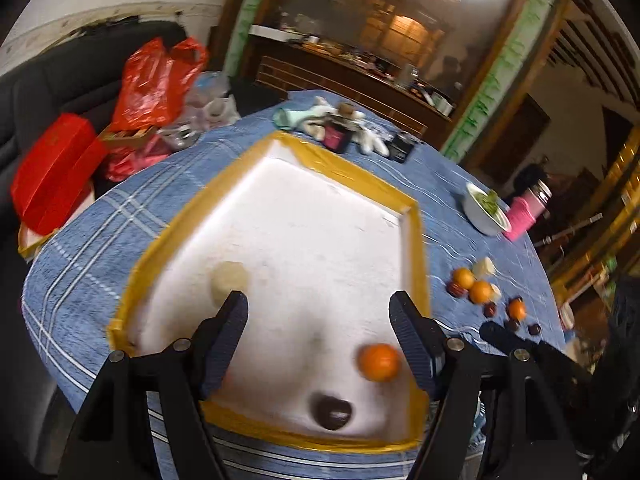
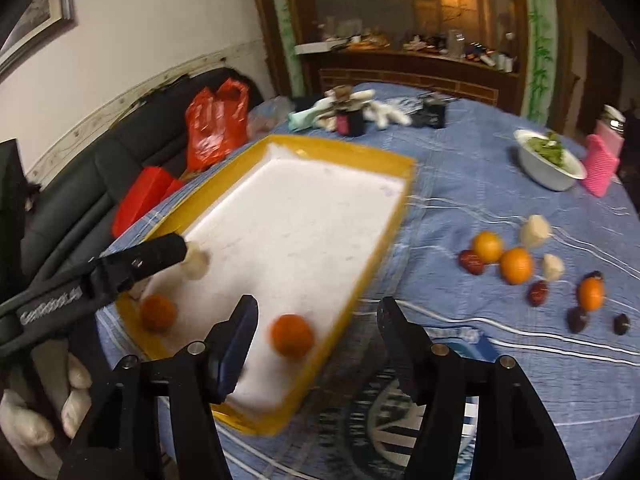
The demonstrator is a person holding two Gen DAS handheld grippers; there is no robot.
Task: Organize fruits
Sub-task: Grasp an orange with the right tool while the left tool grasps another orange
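A white foam tray (image 1: 312, 216) with a yellow taped rim (image 2: 394, 164) lies on the blue checked tablecloth. In the left wrist view it holds a pale fruit (image 1: 229, 280), an orange (image 1: 379, 361) and a dark fruit (image 1: 332, 411). My left gripper (image 1: 318, 320) is open and empty above the tray's near end. The right wrist view shows two oranges (image 2: 291, 335) (image 2: 158, 312) and the pale fruit (image 2: 195, 265) in the tray. My right gripper (image 2: 316, 332) is open and empty over the tray's right edge. Loose oranges (image 2: 516, 265), pale pieces (image 2: 535, 231) and dark red fruits (image 2: 537, 293) lie on the cloth to the right.
A white bowl of greens (image 2: 548, 160) and a pink item (image 2: 599, 168) stand at the far right. Bottles and gloves (image 2: 352, 114) clutter the far edge. A red bag (image 2: 216, 128) and red box (image 1: 52, 172) sit at the left by a black sofa.
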